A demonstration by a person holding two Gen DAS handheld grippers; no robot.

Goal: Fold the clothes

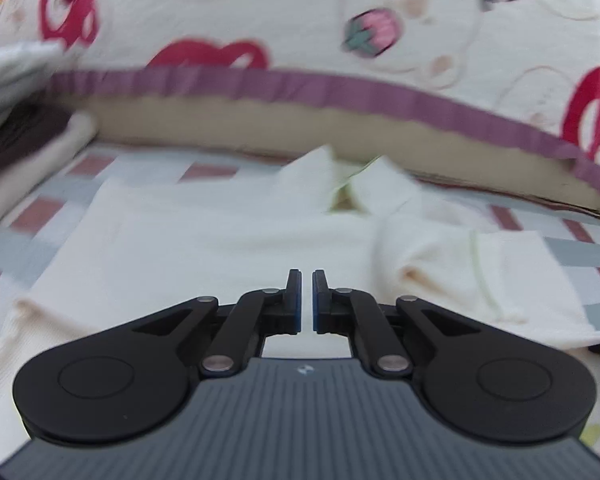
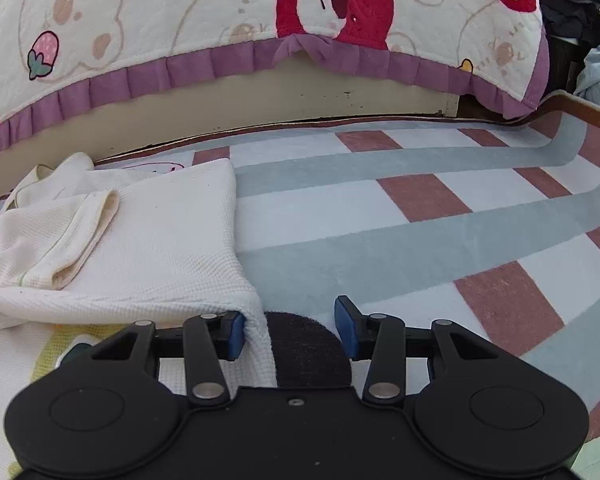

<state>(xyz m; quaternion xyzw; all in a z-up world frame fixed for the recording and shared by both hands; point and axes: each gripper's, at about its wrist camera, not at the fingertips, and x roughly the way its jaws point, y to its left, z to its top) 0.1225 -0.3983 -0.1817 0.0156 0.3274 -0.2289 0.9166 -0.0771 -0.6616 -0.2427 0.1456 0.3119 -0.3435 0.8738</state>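
A cream waffle-knit shirt [image 1: 180,248] lies flat on the checked sheet, its collar [image 1: 340,176] at the far end and a sleeve [image 1: 500,264] folded in on the right. My left gripper [image 1: 306,276] hovers over the shirt's middle, its jaws shut to a thin slit with no cloth between them. In the right wrist view the same shirt [image 2: 160,240] fills the left side, with its folded sleeve [image 2: 80,232] on top. My right gripper [image 2: 290,316] stands open at the shirt's near right corner. The cloth edge rests against the left pad [image 2: 236,332], and the right pad stands apart from it.
A checked sheet [image 2: 420,220] in grey, white and red-brown covers the surface. A bear-print quilt [image 2: 180,20] with a purple frill hangs over a beige board [image 2: 300,96] behind. Stacked folded clothes [image 1: 20,120] sit at the far left. A dark round patch [image 2: 308,352] lies under my right jaws.
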